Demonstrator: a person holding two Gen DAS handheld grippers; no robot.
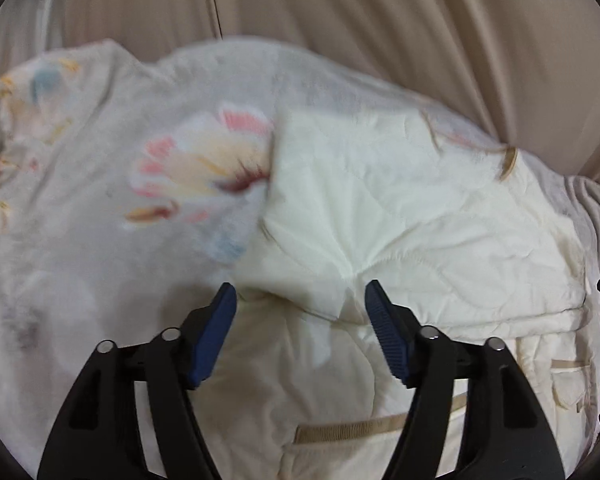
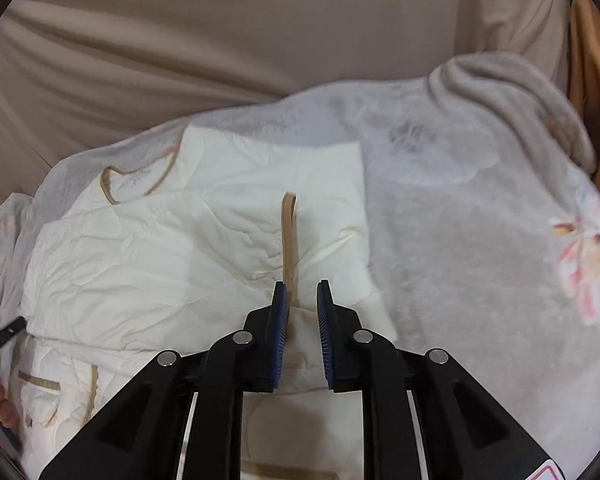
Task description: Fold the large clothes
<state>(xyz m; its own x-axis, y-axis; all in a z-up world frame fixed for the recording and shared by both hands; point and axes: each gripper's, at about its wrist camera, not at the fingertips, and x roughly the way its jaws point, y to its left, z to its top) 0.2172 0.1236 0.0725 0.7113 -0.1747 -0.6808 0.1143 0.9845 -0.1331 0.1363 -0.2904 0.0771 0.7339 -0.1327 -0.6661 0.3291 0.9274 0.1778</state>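
A cream quilted garment [image 1: 400, 216] with tan trim lies partly folded on a grey flowered blanket [image 1: 100, 200]. My left gripper [image 1: 300, 292] is open, its blue pads [image 1: 216, 332] hovering over the garment's near folded edge, holding nothing. In the right wrist view the same garment [image 2: 180, 248] shows with its tan neckline at the upper left and a tan strap [image 2: 289, 236] running up the middle. My right gripper [image 2: 302, 292] is narrowly open just above the strap's near end, with nothing between the pads.
The flowered blanket [image 2: 480, 240] covers a beige sofa [image 2: 220, 40]. A tan band [image 1: 348, 428] and a pocket [image 1: 568, 380] lie on the garment's near part. The other gripper's tip and a hand show at the view edges [image 2: 0, 360].
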